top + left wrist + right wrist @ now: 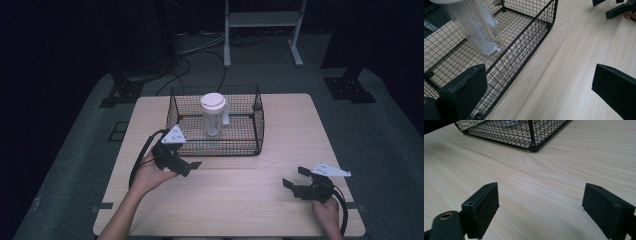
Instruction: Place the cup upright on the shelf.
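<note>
A clear plastic bottle [214, 114] with a white lid stands upright inside a black wire basket [235, 147] at the middle back of the wooden table [240, 200]. In the left gripper view the bottle [480, 30] sits past the basket wall [524, 40]. My left gripper [187, 166] is open, held just in front of the basket's near left corner, nothing between its jaws. My right gripper [296, 177] is open near the table's front right, over bare wood. The right gripper view has the basket corner [531, 135] far ahead.
Beyond the table lie grey floor, black cables and a white stand frame [262, 30]. Black stand feet [350, 87] sit at the back right and back left. Bare tabletop stretches between the two grippers.
</note>
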`<state>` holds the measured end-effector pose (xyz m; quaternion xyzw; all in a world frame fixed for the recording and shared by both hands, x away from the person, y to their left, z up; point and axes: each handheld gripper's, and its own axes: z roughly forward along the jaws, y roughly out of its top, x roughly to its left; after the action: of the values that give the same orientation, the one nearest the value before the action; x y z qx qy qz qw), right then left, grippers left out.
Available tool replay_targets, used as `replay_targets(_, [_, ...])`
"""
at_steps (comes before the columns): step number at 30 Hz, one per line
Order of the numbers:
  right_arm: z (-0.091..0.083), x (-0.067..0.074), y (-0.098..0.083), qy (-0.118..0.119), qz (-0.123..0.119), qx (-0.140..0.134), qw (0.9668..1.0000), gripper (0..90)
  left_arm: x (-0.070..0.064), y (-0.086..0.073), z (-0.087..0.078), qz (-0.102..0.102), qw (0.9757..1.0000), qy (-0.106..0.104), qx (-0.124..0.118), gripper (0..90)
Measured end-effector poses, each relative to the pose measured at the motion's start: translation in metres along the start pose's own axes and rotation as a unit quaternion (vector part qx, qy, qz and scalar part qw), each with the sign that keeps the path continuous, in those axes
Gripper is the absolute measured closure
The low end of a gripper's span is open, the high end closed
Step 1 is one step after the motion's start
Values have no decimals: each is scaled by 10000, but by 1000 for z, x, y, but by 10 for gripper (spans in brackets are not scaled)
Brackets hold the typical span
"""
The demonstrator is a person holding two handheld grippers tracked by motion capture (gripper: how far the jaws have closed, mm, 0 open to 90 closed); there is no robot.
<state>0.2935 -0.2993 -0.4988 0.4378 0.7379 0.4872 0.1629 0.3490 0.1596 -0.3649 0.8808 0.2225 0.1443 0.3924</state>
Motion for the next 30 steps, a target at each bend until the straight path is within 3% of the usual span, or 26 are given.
replay_targets(8, [0, 0, 0, -6, 0, 0, 10000, 129, -2, -17, 1, -98, 9999, -51, -16, 0])
replay_targets(30, [0, 0, 0, -25, 1, 13, 10000, 129, -10, -50, -4, -232, 9995, 110, -198, 0])
